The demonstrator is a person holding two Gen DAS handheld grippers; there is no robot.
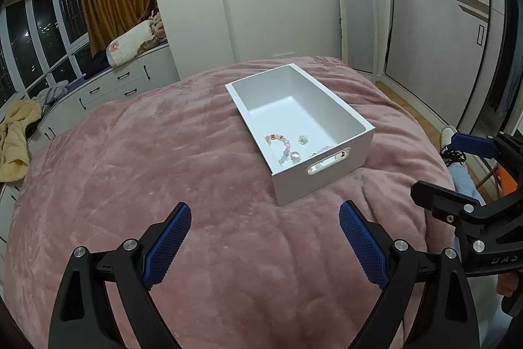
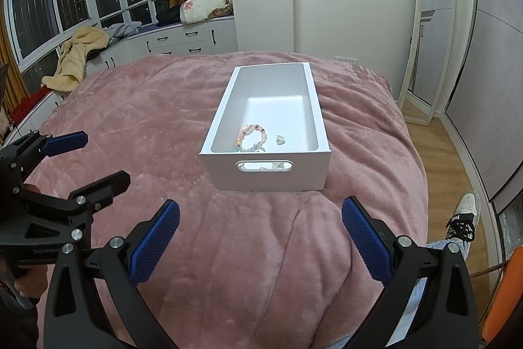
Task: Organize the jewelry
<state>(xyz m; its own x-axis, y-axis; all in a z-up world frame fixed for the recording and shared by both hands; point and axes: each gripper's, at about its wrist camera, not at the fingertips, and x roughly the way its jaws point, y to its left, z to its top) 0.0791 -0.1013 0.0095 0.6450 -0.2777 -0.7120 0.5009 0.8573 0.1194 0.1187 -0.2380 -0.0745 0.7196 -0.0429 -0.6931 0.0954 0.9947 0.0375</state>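
Note:
A white rectangular box (image 1: 333, 175) (image 2: 228, 107) with a handle slot stands on the pink blanket. In its near end lie a pastel bead bracelet (image 1: 281, 146) (image 2: 251, 138) and a small clear jewel (image 1: 302, 139) (image 2: 280, 139); more beads show through the slot (image 2: 264, 166). My left gripper (image 1: 265, 242) hangs open over bare blanket, short of the box and left of its handle end. Open as well, my right gripper (image 2: 261, 239) faces the box's handle end from the near side. Neither holds anything. Each gripper appears at the edge of the other's view (image 1: 464, 172) (image 2: 81, 159).
The pink blanket (image 1: 157, 159) (image 2: 147, 107) covers a bed. White drawer units (image 2: 183, 41) with clothes and a folded quilt line the window side. A tall mirror (image 2: 428, 31) leans by the wall at right. A person's shoe (image 2: 464, 215) rests beside the bed.

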